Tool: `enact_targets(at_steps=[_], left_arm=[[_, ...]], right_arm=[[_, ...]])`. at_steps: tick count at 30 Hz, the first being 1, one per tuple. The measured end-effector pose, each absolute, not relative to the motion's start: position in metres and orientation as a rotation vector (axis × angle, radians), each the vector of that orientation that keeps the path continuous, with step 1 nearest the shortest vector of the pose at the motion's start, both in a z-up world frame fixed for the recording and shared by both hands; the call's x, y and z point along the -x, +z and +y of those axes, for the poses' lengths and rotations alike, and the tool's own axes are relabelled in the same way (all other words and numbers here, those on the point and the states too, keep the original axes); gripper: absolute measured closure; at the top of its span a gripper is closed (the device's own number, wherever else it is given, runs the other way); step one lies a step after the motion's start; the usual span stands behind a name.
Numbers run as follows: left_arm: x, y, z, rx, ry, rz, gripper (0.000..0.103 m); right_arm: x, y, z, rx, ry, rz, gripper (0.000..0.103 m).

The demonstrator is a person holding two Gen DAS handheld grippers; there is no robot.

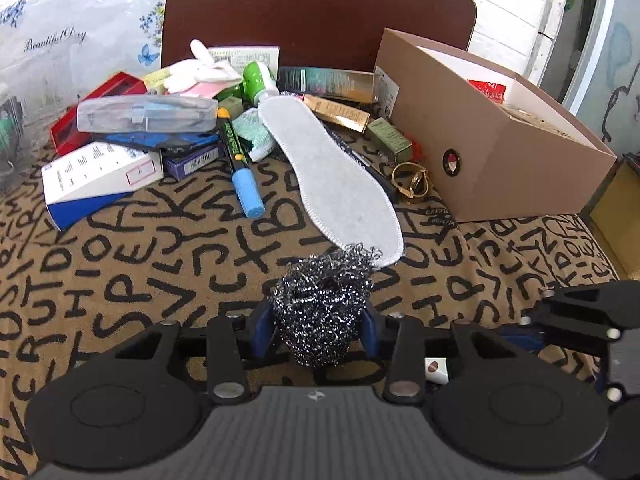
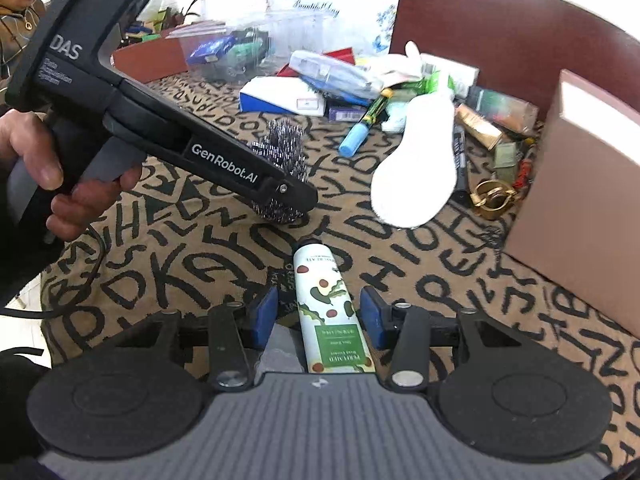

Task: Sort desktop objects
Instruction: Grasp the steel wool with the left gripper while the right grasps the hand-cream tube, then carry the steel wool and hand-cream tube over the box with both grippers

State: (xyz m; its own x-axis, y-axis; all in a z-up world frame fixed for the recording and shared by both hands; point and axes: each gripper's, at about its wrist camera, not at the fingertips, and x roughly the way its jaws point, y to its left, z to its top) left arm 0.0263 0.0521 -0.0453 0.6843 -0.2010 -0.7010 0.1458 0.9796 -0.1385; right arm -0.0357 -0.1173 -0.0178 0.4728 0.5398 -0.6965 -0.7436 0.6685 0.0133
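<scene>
My left gripper is shut on a steel wool scourer, held just above the patterned cloth; the scourer also shows in the right wrist view, partly hidden by the left gripper's body. My right gripper is open, its blue pads either side of a hand cream tube lying on the cloth, not touching it. A grey insole lies ahead. A brown cardboard box stands at the right.
A heap of small boxes, a clear case, a blue-capped marker, gold ring-shaped hardware and tubes lies at the back. A dark red chair back stands behind. A person sits at far left.
</scene>
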Motion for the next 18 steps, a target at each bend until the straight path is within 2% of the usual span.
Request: enact_targets(at_steps=[1,2,4,12,18], left_arm=[[-0.027,-0.047,0.052,0.078,-0.2,0.801,0.06],[-0.027,-0.049,0.052,0.082,-0.208,0.807,0.063],[-0.026,-0.051,0.052,0.089,-0.217,0.81,0.065],[-0.022,-0.039,0.05,0.107,-0.249,0.775,0.067],[-0.021,-0.016,0.04,0.095,-0.285,0.719,0.067]], right_arm=[[0.031,-0.02,-0.117,0.289,0.805,0.745,0.062],[0.027,-0.021,-0.117,0.268,0.805,0.75,0.07],[0.02,-0.02,-0.12,0.224,0.806,0.764,0.074],[0.01,-0.012,-0.143,0.077,0.801,0.765,0.074],[0.012,0.013,-0.164,0.006,0.793,0.681,0.074]])
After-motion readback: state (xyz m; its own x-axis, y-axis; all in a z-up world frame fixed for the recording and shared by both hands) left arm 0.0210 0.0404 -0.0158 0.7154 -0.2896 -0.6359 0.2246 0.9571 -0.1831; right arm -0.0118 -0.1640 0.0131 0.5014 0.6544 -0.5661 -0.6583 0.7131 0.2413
